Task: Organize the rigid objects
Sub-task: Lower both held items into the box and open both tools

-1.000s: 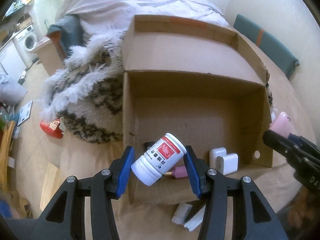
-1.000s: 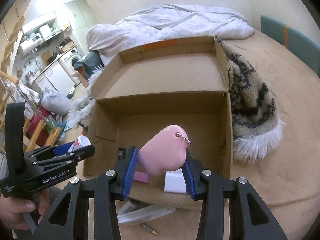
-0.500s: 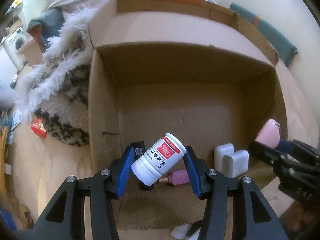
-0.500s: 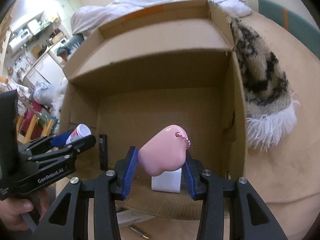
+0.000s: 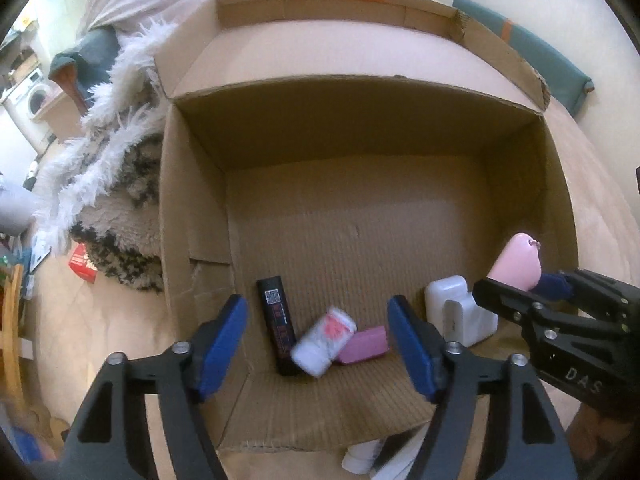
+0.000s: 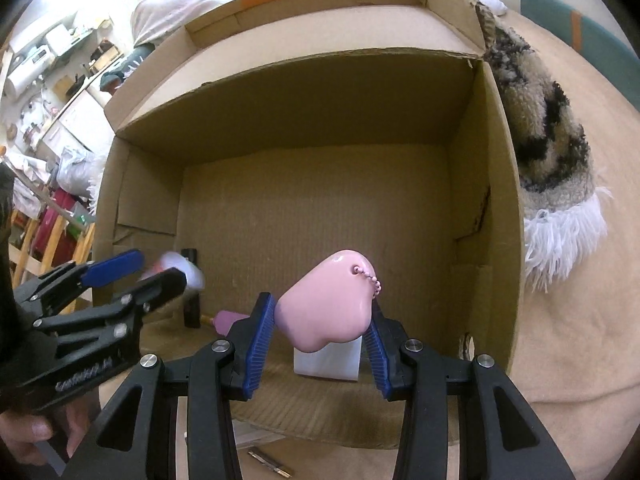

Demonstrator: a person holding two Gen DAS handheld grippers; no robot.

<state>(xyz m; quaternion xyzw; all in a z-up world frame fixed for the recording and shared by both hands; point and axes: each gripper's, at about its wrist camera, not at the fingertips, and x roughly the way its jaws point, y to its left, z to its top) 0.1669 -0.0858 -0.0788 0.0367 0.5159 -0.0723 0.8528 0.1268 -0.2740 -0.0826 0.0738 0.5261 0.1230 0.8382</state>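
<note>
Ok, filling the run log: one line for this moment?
left tool: open | white bottle: in cardboard box | right tool: shut on pink case, over box

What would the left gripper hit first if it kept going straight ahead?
Probably the white bottle, lying blurred on the box floor between the open left gripper fingers, against the black stick and pink block. Depth is unclear.

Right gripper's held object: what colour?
Pale glossy pink, with a pink bead chain; clearest in the right wrist view.
</note>
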